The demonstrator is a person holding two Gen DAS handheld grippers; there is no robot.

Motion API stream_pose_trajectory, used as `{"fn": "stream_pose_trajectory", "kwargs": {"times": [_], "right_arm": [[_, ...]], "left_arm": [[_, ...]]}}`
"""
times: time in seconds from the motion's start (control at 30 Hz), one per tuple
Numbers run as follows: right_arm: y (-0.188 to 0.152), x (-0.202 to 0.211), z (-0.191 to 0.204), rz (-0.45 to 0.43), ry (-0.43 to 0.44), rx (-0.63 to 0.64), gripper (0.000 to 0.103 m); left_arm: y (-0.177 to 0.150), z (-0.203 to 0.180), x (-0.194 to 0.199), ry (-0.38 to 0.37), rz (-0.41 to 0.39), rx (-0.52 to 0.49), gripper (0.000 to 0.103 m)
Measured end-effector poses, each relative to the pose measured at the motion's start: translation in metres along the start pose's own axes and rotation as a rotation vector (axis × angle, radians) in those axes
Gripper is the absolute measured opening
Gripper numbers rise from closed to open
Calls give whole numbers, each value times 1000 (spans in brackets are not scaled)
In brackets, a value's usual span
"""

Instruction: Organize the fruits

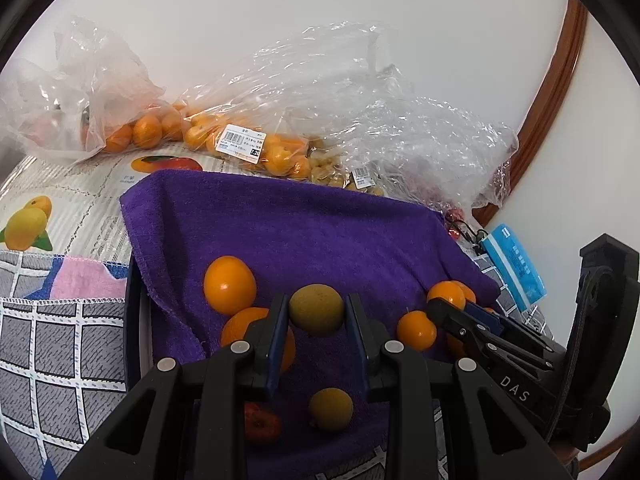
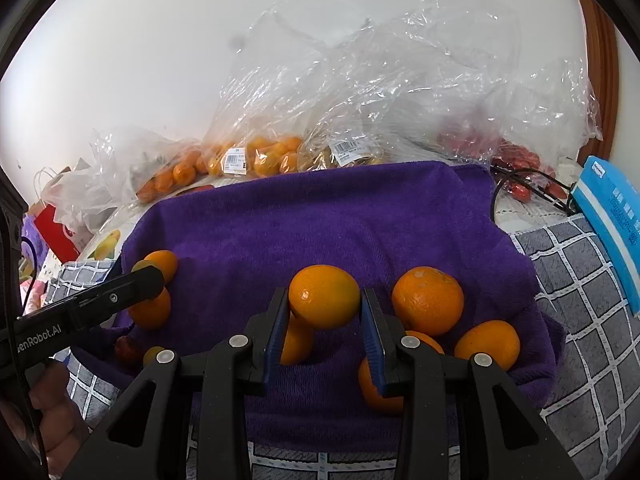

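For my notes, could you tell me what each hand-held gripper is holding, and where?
Left hand-held gripper: a yellow-green fruit, pinched at its sides. Right hand-held gripper: an orange, likewise.

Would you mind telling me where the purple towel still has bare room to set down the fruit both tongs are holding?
The purple towel is bare across its far half, between the loose oranges and the clear bags of fruit behind it. A smaller gap lies mid-towel between the left cluster and the big orange. The near corners are crowded with fruit.

Home: patterned tablecloth (image 1: 60, 340), bagged supermarket fruit (image 1: 256, 148).
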State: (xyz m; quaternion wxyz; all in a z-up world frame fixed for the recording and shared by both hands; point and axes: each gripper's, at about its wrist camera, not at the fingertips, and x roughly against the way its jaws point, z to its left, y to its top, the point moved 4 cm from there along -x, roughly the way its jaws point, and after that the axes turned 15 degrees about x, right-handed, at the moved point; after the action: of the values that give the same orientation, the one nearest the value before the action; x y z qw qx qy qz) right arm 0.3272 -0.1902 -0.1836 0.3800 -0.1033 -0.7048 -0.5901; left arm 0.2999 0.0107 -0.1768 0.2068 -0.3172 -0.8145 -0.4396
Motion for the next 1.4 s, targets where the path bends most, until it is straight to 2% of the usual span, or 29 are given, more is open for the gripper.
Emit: {"fn": "stream_pose_trajectory", "kwargs": {"times": [0.23, 0.83, 0.93, 1.0, 1.07, 1.27, 1.4], "right_arm": [[-2, 3, 1, 4, 24, -4, 35], [-3, 4, 3, 2, 9, 10, 37], [-3, 7, 1, -7, 4, 3, 37], [-3, 10, 0, -17, -1, -3, 39], [-2, 12, -2, -24, -9, -9, 44], [-1, 18, -1, -42, -15, -12, 59], [1, 22, 2, -40, -16, 5, 60]], "left_arm": [[0, 0, 0, -4, -1, 4, 27], [-1, 1, 3, -3, -13, 8, 27], [0, 1, 3, -6, -15, 8, 33], [1, 0, 5, -5, -26, 7, 44], [1, 0, 8, 2, -42, 6, 50], [6, -2, 20, 24, -88, -22, 57], [12, -1, 30, 48, -123, -24, 60]]}}
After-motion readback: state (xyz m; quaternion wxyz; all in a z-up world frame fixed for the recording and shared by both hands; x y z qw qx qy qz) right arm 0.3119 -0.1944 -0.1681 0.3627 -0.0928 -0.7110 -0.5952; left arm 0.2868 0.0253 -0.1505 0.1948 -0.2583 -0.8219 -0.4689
